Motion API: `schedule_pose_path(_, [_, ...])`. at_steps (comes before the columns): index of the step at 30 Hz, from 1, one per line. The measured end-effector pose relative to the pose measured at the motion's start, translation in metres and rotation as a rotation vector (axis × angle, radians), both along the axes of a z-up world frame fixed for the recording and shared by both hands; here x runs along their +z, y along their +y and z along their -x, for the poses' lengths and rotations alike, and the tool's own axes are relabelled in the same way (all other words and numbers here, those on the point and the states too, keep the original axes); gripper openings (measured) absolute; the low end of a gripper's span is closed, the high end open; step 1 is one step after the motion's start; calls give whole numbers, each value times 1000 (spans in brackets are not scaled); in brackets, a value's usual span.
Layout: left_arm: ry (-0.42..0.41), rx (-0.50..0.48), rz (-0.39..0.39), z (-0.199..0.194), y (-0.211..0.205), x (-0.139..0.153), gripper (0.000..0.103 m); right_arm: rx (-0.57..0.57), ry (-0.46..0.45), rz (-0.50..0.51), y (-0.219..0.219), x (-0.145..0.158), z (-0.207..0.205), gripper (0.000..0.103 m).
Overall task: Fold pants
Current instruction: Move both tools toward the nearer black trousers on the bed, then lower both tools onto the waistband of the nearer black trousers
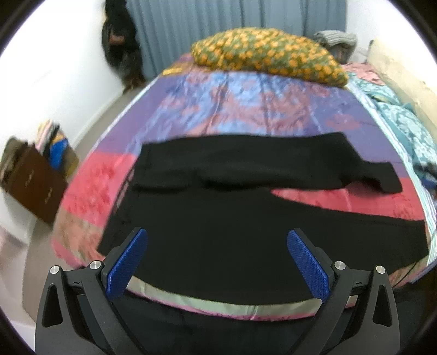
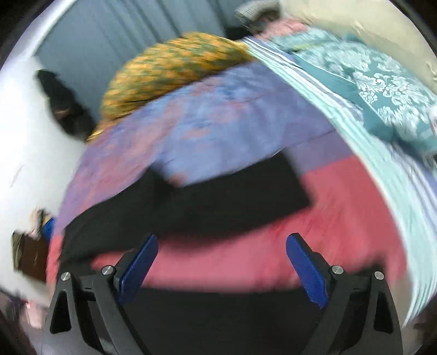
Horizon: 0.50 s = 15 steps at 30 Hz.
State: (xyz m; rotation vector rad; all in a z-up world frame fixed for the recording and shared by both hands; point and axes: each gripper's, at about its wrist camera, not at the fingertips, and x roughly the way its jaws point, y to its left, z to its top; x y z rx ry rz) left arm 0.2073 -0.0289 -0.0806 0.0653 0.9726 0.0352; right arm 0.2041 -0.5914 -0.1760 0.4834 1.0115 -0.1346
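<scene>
Black pants (image 1: 232,218) lie spread across the patchwork bedspread (image 1: 232,109), with the far leg (image 1: 273,161) stretched to the right and the near leg along the front. My left gripper (image 1: 217,237) hovers open over the near part of the pants, nothing between its blue pads. The right wrist view is blurred; there the pants (image 2: 218,196) lie across the middle of the bed. My right gripper (image 2: 221,243) stands open above pink bedspread (image 2: 327,218), just in front of the far leg, with nothing between its pads.
An orange-and-green patterned pillow (image 1: 267,54) lies at the bed's far end. Teal patterned bedding (image 1: 404,128) is bunched along the right side. A brown box with clothes (image 1: 41,169) stands on the floor at left, below a white wall. Grey curtains (image 1: 232,16) hang behind.
</scene>
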Motion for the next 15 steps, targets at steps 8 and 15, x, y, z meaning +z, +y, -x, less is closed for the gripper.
schedule_pose_path(8, [113,16,-79,-15,-9,-40,102,-49,207,-80,-78,-92,-122,79])
schedule_pose_path(15, [145,-14,-84,-35,-30,-55,102,91,135,251,-57,-45,-157,8])
